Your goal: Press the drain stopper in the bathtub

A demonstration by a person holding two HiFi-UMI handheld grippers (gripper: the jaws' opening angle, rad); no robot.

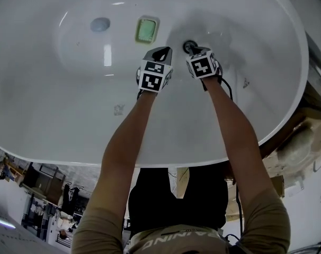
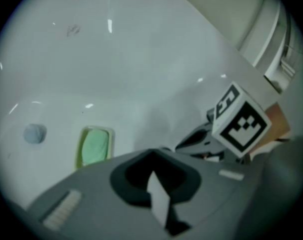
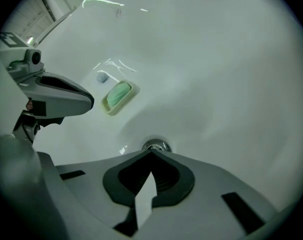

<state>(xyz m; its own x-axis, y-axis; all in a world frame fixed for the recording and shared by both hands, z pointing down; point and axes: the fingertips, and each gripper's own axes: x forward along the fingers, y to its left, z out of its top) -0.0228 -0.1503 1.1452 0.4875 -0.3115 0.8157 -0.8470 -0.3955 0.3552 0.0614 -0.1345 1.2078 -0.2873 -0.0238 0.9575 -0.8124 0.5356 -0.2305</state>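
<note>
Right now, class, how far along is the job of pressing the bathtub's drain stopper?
Done: the approach. The right gripper, jaws shut and empty, has its tip at the drain stopper. In hand: lining up the press. Left: the push itself; whether the stopper is already down cannot be told. The left gripper, also shut, hangs alongside.

The round chrome drain stopper (image 3: 155, 145) sits flat in the floor of the white, glossy oval bathtub (image 1: 70, 115), near one end; whether it's pressed down I can't quite tell.
</note>
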